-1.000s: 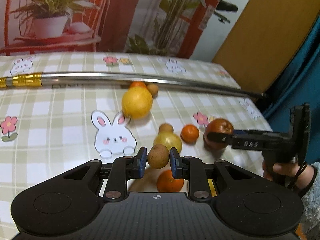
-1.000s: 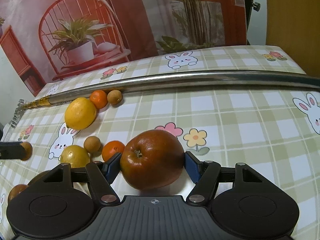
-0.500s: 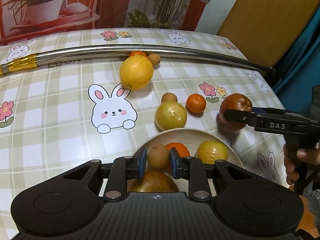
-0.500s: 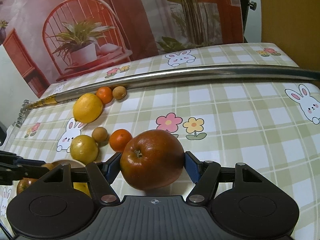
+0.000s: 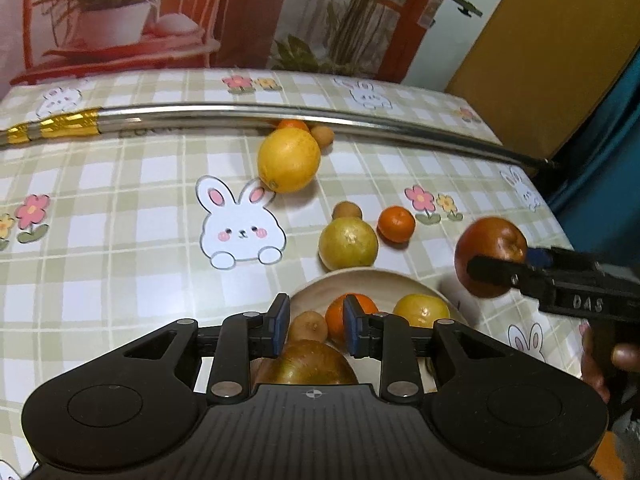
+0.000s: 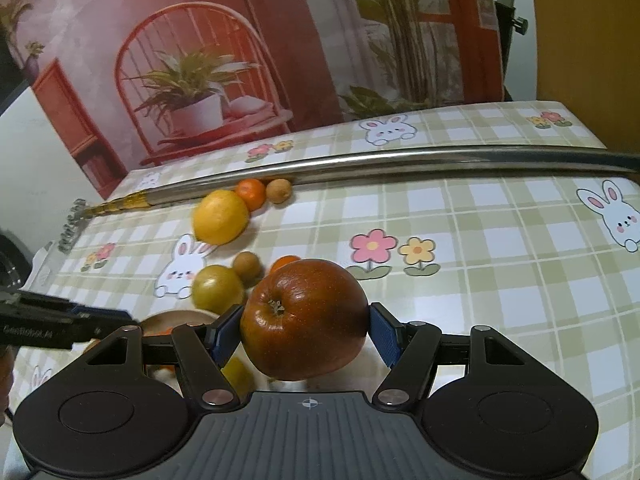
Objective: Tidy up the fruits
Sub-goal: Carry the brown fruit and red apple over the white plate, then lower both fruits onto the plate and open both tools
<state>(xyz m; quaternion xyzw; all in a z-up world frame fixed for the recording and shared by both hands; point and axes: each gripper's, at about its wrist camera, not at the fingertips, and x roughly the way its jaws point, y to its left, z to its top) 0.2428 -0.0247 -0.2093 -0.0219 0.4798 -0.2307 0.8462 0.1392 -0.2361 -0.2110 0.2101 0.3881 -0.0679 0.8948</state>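
My left gripper (image 5: 314, 326) hangs open over a beige bowl (image 5: 360, 278). A small brown longan (image 5: 308, 326) lies in the bowl below the open jaws, beside a mandarin (image 5: 334, 314), a yellow fruit (image 5: 420, 310) and a brownish pear (image 5: 306, 364). My right gripper (image 6: 306, 330) is shut on a red apple (image 6: 304, 320) and holds it above the table just right of the bowl; the apple also shows in the left wrist view (image 5: 490, 254). Loose on the table are a large yellow citrus (image 5: 289, 159), a greenish-yellow fruit (image 5: 348, 243), a mandarin (image 5: 396, 224) and a longan (image 5: 347, 211).
A long steel sword (image 5: 248, 114) with a gold-wrapped hilt lies across the far side of the checked tablecloth. Another mandarin (image 5: 293, 124) and longan (image 5: 322, 135) rest against it. The table's right edge (image 5: 560, 224) is near the apple.
My left gripper has opened and let the longan drop into the bowl. My right gripper has carried the apple left, closer to the bowl.
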